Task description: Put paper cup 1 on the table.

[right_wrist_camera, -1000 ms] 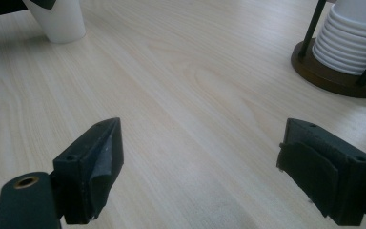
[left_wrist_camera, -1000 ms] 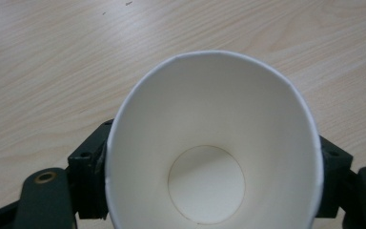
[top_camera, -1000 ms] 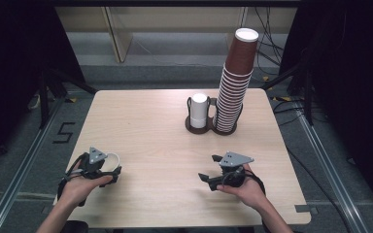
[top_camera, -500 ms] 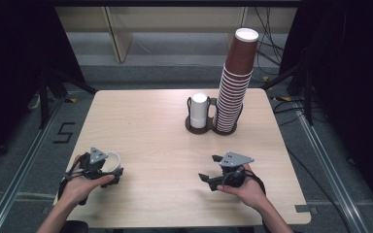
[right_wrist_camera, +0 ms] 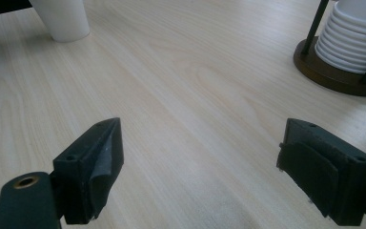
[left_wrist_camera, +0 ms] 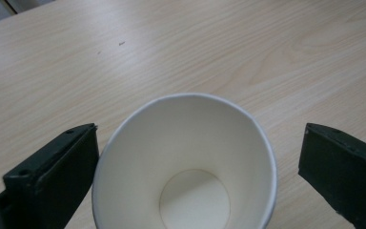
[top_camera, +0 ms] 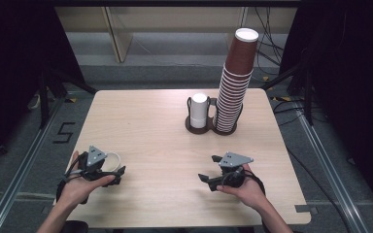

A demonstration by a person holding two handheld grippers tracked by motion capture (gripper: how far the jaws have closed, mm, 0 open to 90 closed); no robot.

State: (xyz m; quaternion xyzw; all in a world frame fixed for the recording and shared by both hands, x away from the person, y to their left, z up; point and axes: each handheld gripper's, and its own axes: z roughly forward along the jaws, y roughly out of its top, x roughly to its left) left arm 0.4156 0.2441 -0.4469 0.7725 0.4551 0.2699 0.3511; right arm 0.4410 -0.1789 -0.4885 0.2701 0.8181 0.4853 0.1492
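A white paper cup (left_wrist_camera: 186, 157) stands upright on the wooden table (top_camera: 145, 126), at its near left (top_camera: 110, 160). My left gripper (top_camera: 113, 167) straddles it. Its jaws have just been opening and stand wide, the left jaw close to the cup's rim and the right jaw well off it. The cup is empty inside. My right gripper (top_camera: 208, 168) rests at the near right, open with nothing between its jaws (right_wrist_camera: 200, 162). In the right gripper view the same cup (right_wrist_camera: 62, 19) shows at the top left.
At the back of the table a dark two-ring holder (top_camera: 209, 127) carries a tall stack of brown cups (top_camera: 235, 82) and an upturned white cup (top_camera: 199, 110). The holder's base (right_wrist_camera: 333, 71) lies ahead of the right gripper. Dark floor and cables surround the table.
The left gripper's jaws have spread apart around the white cup. Both hands have stayed about where they were.
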